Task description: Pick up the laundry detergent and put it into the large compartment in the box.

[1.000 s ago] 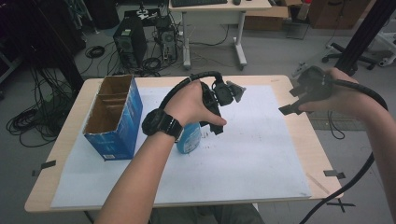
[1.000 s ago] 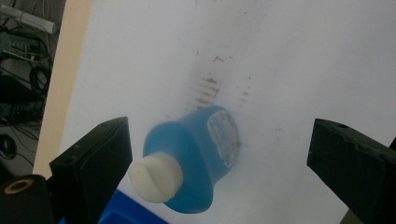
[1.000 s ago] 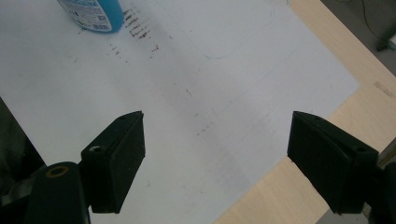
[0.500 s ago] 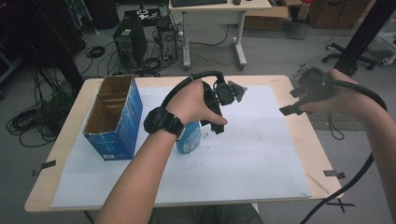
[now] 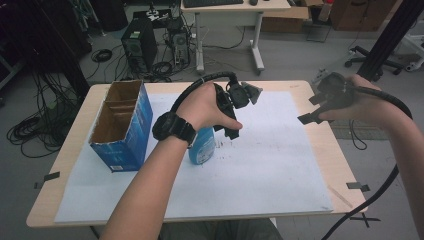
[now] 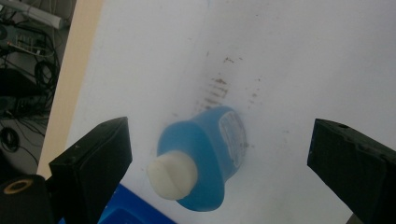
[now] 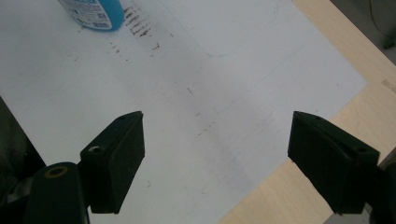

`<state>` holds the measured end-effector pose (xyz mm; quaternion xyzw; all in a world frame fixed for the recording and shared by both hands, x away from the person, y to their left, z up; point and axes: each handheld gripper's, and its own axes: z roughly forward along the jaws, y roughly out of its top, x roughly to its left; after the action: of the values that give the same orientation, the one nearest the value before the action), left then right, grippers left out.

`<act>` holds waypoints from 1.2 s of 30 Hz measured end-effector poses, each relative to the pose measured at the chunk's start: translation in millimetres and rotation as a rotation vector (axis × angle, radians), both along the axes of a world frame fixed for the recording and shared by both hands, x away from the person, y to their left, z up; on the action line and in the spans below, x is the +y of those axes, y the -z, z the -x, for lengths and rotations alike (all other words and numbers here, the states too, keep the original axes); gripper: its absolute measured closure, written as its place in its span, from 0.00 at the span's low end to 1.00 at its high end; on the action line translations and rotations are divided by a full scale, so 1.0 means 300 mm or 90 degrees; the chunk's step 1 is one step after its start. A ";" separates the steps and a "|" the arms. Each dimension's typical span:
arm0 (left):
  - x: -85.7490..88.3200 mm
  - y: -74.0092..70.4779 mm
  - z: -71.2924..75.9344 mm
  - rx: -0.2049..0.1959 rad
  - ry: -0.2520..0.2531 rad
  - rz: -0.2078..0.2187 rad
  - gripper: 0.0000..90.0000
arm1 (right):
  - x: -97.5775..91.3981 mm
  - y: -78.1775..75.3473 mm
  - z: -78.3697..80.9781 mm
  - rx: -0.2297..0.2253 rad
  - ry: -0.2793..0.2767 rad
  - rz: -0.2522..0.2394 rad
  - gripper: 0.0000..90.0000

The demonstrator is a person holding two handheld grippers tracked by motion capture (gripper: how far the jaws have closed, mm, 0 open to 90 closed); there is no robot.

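Blue bottle (image 6: 205, 158), white cap, upright on white paper, beside blue box

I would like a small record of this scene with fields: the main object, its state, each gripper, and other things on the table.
main object: blue bottle with a white cap
state: upright on the white paper sheet, not held
left gripper: open, above the bottle, jaws wide on either side of it, not touching
right gripper: open, holds nothing, over the sheet near the table's right edge
other things: blue cardboard box, open top, beside the bottle
surface: wooden table
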<state>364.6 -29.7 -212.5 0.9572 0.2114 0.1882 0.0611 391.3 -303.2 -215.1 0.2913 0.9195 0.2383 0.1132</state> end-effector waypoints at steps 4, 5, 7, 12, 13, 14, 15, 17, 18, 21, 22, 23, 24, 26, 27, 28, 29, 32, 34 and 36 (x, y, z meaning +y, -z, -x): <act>0.013 -0.006 -0.008 -0.001 -0.021 0.001 0.08 | 0.002 0.001 0.000 0.000 -0.001 0.000 0.21; 0.017 -0.008 -0.009 0.000 -0.024 0.001 0.08 | 0.002 0.001 0.001 0.000 0.000 0.000 0.21; 0.023 -0.011 -0.013 -0.002 -0.032 0.004 0.08 | 0.003 0.001 0.000 0.001 -0.001 0.001 0.21; 0.040 -0.017 -0.027 -0.004 -0.069 0.003 0.08 | 0.004 0.001 0.000 0.002 0.000 0.001 0.21; 0.043 -0.017 -0.029 -0.005 -0.075 0.004 0.08 | 0.004 0.001 0.000 0.002 0.000 0.001 0.21; 0.049 -0.020 -0.033 -0.005 -0.088 0.001 0.09 | 0.004 0.001 0.000 0.001 -0.001 0.001 0.21; 0.052 -0.021 -0.035 -0.006 -0.091 -0.001 0.09 | 0.005 0.001 0.000 0.001 0.000 0.000 0.21; 0.054 -0.021 -0.036 -0.006 -0.094 0.000 0.09 | 0.005 0.001 0.000 0.001 -0.001 0.000 0.21; 0.057 -0.022 -0.037 -0.004 -0.096 0.000 0.09 | 0.006 0.001 0.001 0.001 -0.001 0.000 0.21; 0.064 -0.021 -0.041 -0.001 -0.109 -0.001 0.09 | 0.007 0.003 0.001 0.003 -0.002 0.001 0.21; 0.067 -0.021 -0.043 0.002 -0.116 -0.002 0.09 | 0.007 0.004 0.001 0.003 -0.002 0.001 0.21; 0.069 -0.021 -0.045 0.003 -0.120 -0.002 0.09 | 0.007 0.005 0.001 0.003 -0.002 0.001 0.21; 0.075 -0.022 -0.050 0.004 -0.132 -0.002 0.09 | 0.008 0.008 0.002 0.004 -0.002 0.000 0.21; 0.077 -0.023 -0.052 0.006 -0.138 0.000 0.09 | 0.009 0.010 0.002 0.005 -0.002 0.001 0.21; 0.078 -0.023 -0.053 0.007 -0.144 0.003 0.09 | 0.009 0.012 0.003 0.006 -0.002 0.001 0.21; 0.080 -0.024 -0.054 0.009 -0.151 0.006 0.09 | 0.009 0.013 0.003 0.006 -0.003 0.001 0.21; 0.080 -0.024 -0.054 0.009 -0.151 0.006 0.09 | 0.009 0.014 0.003 0.006 -0.003 0.001 0.21; 0.083 -0.024 -0.057 0.012 -0.161 0.006 0.09 | 0.008 0.015 0.003 0.006 -0.003 0.000 0.21; 0.085 -0.024 -0.059 0.014 -0.163 0.006 0.09 | 0.008 0.015 0.004 0.006 -0.003 0.001 0.21; 0.086 -0.022 -0.062 0.018 -0.164 0.006 0.09 | 0.008 0.016 0.004 0.007 -0.003 0.000 0.21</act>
<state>383.3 -4.0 -205.8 0.9242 0.3345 0.1803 0.0379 390.0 -300.7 -220.0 0.2907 0.9208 0.2367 0.1079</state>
